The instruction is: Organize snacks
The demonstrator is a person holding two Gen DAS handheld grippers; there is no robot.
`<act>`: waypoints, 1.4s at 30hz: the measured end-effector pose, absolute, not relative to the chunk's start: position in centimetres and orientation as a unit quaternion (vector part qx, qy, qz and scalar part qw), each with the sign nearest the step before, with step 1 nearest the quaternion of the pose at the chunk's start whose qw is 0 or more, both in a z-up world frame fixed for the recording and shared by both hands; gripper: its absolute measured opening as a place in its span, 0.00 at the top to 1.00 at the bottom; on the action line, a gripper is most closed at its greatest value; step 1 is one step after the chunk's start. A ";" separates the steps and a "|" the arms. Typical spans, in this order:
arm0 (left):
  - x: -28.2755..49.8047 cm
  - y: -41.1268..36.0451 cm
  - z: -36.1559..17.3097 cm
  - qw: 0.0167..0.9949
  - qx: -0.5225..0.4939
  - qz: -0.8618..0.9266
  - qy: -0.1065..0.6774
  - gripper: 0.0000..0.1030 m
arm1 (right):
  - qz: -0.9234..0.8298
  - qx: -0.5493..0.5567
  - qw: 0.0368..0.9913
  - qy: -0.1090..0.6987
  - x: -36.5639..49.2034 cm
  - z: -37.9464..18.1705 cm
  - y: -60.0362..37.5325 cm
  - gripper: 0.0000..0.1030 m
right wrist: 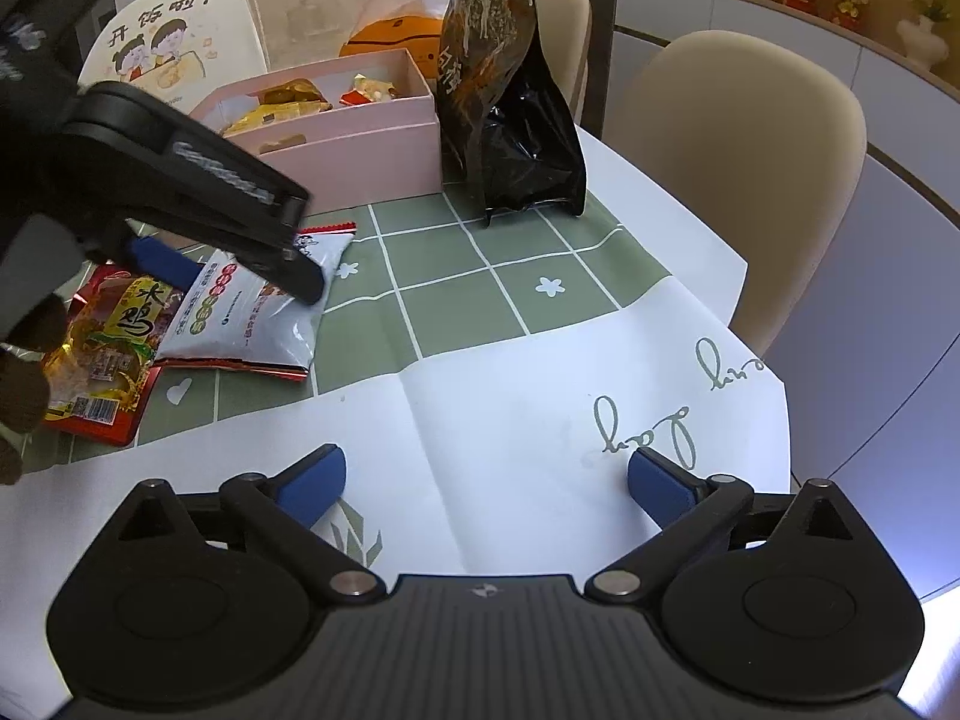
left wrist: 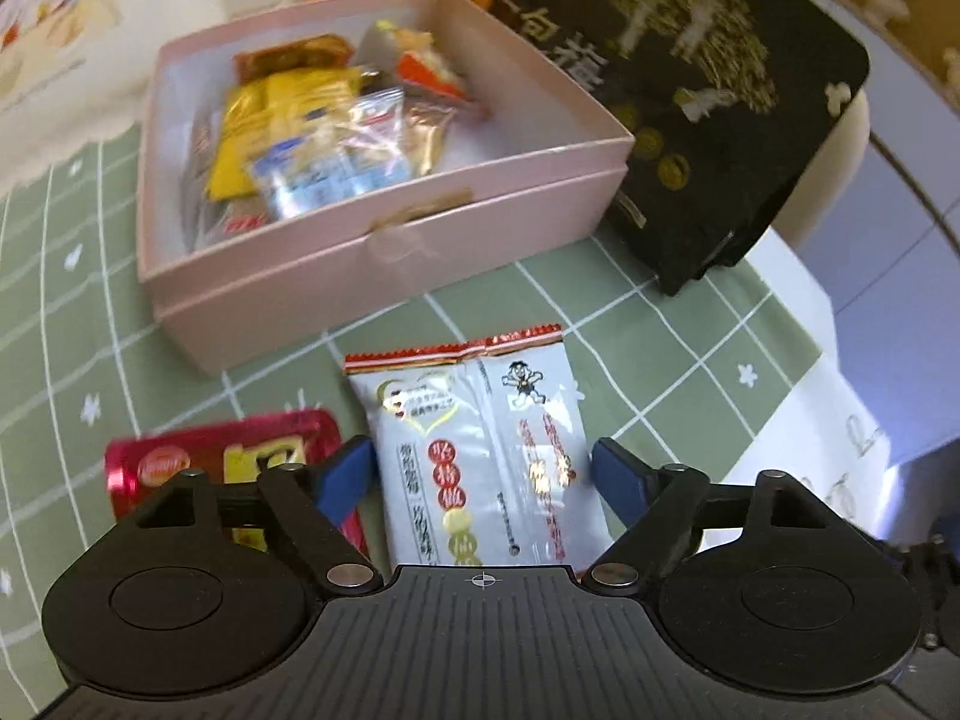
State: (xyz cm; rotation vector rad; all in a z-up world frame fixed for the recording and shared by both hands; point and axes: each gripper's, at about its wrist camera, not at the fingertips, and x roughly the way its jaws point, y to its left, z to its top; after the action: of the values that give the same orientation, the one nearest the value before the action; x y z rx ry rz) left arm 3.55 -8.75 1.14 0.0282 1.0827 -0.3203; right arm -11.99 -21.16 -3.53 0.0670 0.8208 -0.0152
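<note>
Red foil marks the snack pack at the left, lying flat on the green checked cloth that covers the tabletop; in the right wrist view large yellow-panel characters ending in "鸡" and a barcode can be read on it. Just beside it, to the right, a white glossy sachet with red serrated ends is seen, printed with a cartoon figure and columns of red characters too small to read. Behind both, toward the far edge of the tabletop, a pale pink cardboard box stands open, and crinkled yellow, clear and orange wrappers are piled inside it. To the right of the box a black gusseted bag with gold tree artwork and white characters, partly legible, stands upright. A cream placemat behind the box carries "开饭啦!" above two cartoon children.

The left gripper is held wide open over the white sachet, which lies between the blue rubber pads; whether the pads touch it cannot be told, and nothing is gripped. The right gripper is likewise spread wide and empty above the white printed part of the cloth near the front edge, where looping grey script is seen.
</note>
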 end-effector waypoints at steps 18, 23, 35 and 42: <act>-2.3 7.0 6.0 0.888 -0.107 -0.036 0.445 0.21 | 0.180 0.008 0.898 0.402 -6.3 -0.1 -13.9 0.01; -3.8 10.7 4.0 0.870 -0.143 0.020 0.472 0.21 | 0.251 -0.044 0.882 0.398 -4.8 -0.9 -7.2 0.01; -5.8 10.3 1.5 0.852 -0.138 0.019 0.505 0.21 | 0.210 -0.070 0.880 0.419 -4.6 -2.5 -10.4 0.03; -6.8 10.8 1.4 0.850 -0.136 0.030 0.509 0.21 | 0.227 -0.070 0.875 0.422 -3.0 -2.5 -8.8 0.00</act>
State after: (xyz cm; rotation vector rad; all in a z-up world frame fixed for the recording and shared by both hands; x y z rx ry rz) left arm -6.82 10.76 1.37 -0.2857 1.0713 0.0640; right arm -2.98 -8.81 -2.49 -0.1466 0.8813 0.4747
